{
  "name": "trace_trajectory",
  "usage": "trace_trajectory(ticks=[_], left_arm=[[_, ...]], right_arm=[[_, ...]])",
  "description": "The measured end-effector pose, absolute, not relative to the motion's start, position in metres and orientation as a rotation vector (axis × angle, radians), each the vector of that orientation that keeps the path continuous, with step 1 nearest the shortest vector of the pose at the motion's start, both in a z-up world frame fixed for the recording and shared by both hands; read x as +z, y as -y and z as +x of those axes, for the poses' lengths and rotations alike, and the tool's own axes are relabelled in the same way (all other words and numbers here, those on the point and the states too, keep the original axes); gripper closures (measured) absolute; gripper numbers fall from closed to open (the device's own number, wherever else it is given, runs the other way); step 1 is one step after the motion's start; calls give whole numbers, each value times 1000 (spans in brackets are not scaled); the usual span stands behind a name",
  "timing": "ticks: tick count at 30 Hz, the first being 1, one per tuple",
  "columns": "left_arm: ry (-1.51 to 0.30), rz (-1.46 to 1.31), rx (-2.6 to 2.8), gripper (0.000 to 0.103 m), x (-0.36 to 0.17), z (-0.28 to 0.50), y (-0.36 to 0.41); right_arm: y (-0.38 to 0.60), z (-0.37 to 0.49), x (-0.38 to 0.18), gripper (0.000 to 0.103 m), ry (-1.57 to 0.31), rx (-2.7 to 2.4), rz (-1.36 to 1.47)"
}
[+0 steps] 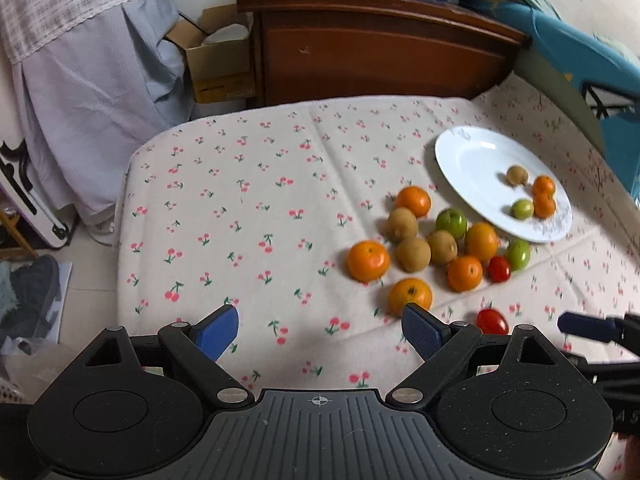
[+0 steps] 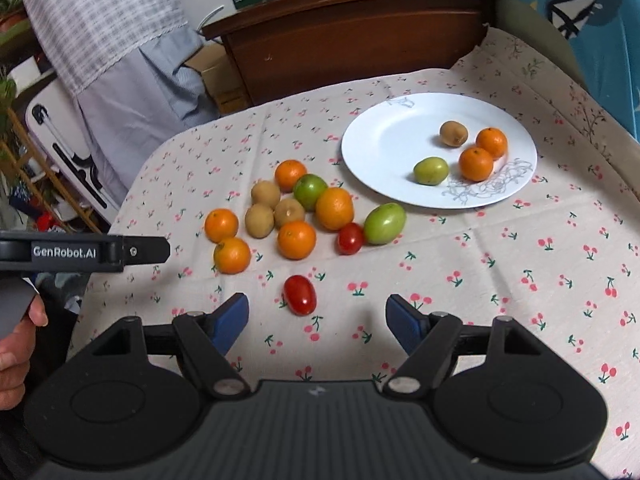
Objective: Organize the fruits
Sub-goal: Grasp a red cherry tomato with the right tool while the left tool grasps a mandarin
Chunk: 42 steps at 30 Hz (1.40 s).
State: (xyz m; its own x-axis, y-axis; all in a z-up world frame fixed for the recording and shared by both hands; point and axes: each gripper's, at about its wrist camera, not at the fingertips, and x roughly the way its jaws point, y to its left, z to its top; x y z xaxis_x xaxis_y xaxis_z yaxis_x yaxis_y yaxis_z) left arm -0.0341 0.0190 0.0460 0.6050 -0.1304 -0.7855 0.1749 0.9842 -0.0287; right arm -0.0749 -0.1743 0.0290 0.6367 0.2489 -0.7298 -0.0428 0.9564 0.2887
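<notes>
Biggest thing here is the table (image 2: 500,272), covered in a cream cloth (image 1: 248,208) printed with little cherries. Behind it sits a dark wood cabinet (image 2: 352,36) with boxes on top.

Next down, a white plate (image 2: 384,140) sits toward the far right of the cloth. It's holding four fruits already: two oranges touching each other, a brown kiwi-looking one (image 2: 453,133) and a green one (image 2: 431,170).

Just left of the plate there's a loose pile (image 2: 296,212) on the cloth, with six oranges, three brown ones, two green ones and a red tomato (image 2: 350,238) all bunched close, most of them touching a neighbour.

One more tomato (image 2: 300,294) lies on its own, nearer than the pile.

The right gripper (image 2: 316,320) hangs over the cloth with its blue fingers (image 2: 230,322) spread wide and nothing between them; the lone tomato sits just past the gap, a bit left of centre. The left gripper (image 1: 320,328) is the same deal, with fingers wide and holding nothing, the nearest orange (image 1: 410,295) just behind its right finger. A hand (image 2: 16,344) shows at the left edge of the right view.
</notes>
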Motion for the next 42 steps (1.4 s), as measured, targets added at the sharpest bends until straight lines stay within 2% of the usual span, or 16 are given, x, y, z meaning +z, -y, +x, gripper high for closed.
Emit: trace_trajectory(ticks=[8,15,21,24,30,31,36,42], left_arm=[[-935,48,-207,13,34,-37,-22],[-915,69,-192,13,32,-37,-20],[-886,65,-237,14,32,-38,-10],[-884,64,-253,14,30,-36,-5],[-875,69,-289,16,26,-34,10],[-870,67,-293,17,25,-34,11],[-880,36,-323,42,21,-29,19],[-887,27,-343,54,15,-24,28]], right_arm=[[172,-70,21,28,-882,175,250],[162,-66,16,52,-859,215,220],[158,-61,9,69,-845,218,198],[158,-60,8,81,-842,220,190],[170,-62,14,85,-828,199,233],[172,-62,15,85,-825,192,240],[184,-61,15,85,-830,150,291],[189,-62,13,85,-840,146,311]])
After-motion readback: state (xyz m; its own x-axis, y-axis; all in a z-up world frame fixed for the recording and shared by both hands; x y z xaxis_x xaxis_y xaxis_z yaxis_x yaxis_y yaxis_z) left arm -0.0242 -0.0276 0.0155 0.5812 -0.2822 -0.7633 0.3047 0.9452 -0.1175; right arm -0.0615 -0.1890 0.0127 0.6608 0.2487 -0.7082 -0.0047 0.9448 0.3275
